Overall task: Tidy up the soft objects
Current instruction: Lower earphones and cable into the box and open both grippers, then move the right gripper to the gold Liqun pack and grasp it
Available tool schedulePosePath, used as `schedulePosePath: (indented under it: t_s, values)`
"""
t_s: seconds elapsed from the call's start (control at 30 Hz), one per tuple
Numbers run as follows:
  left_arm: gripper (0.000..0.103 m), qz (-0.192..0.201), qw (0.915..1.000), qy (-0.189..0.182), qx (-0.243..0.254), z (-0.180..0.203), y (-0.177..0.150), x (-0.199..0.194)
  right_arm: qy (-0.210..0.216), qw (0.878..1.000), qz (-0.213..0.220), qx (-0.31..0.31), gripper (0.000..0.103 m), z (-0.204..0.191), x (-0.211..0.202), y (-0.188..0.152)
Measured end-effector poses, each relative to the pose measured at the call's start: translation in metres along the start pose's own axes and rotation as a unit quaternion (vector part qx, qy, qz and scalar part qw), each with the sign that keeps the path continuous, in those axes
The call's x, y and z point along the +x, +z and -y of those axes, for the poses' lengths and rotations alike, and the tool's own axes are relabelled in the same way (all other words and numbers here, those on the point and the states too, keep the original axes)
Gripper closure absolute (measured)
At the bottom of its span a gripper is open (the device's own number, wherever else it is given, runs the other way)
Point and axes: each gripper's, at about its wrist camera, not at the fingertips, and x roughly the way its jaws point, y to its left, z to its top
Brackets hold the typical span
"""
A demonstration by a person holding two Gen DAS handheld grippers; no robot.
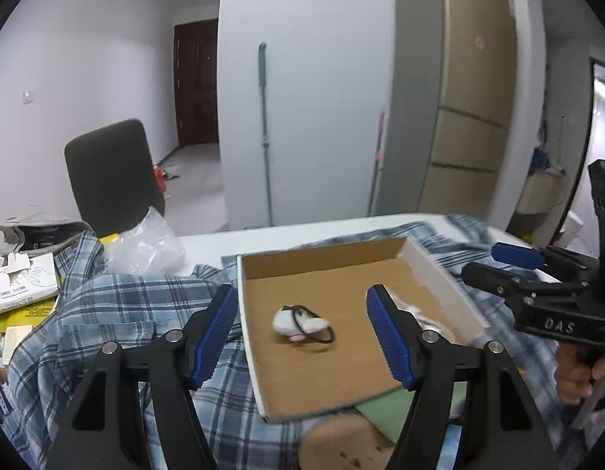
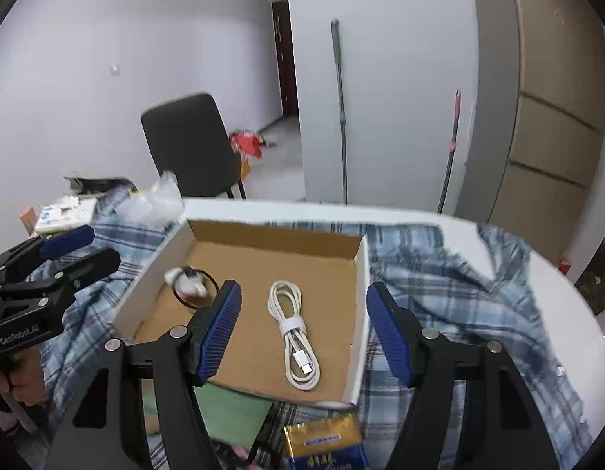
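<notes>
A shallow cardboard box [image 1: 432,274] [image 2: 363,286] lies on a blue plaid shirt [image 1: 118,305] [image 2: 459,293] spread over the white table. Inside it lie a small white plush toy with a black hair tie [image 1: 300,321] [image 2: 189,284] and a coiled white USB cable [image 2: 296,333]. My left gripper [image 1: 302,337] is open and empty, hovering above the box over the plush toy; it also shows at the left of the right wrist view [image 2: 81,248]. My right gripper [image 2: 304,329] is open and empty above the cable; it shows at the right of the left wrist view [image 1: 498,264].
A clear plastic bag [image 1: 145,246], white packets and papers [image 1: 20,286] lie at the table's left. A green sheet [image 2: 232,415] and a gold-and-blue packet [image 2: 326,446] lie near the box's front. A dark chair [image 1: 110,180], mop handles and a fridge [image 1: 467,98] stand behind.
</notes>
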Motion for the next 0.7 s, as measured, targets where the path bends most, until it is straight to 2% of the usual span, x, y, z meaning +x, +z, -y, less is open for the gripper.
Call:
schedulePosePath:
  t_s: [0.17,0.27,0.37,0.6,0.67,0.7]
  values:
    - [0.032,0.038,0.9990,-0.011,0.022,0.012,-0.008,-0.050,-0.005,0.999,0.030,-0.021,0.037,-0.009,-0.047,-0.006]
    - [0.032,0.058,0.9976,-0.016,0.033,0.018,-0.019,-0.070,-0.011,0.998,0.040,-0.039,0.037,-0.015,-0.069,-0.019]
    - [0.032,0.060,0.9969,-0.021,0.045,0.022,-0.033,-0.077,-0.004,0.998,0.047,-0.049,0.037,-0.017,-0.083,-0.037]
    - [0.030,0.023,0.9967,-0.041,0.066,0.029,-0.065,-0.063,-0.002,0.999,0.017,-0.042,0.037,-0.012,-0.070,-0.074]
    - [0.016,0.030,0.9964,-0.041,0.068,0.029,-0.070,-0.060,0.002,1.000,0.013,-0.021,0.037,-0.003,-0.063,-0.084]
    - [0.015,0.028,0.9966,-0.040,0.067,0.029,-0.071,-0.059,0.001,1.000,0.008,-0.015,0.037,0.000,-0.059,-0.088]
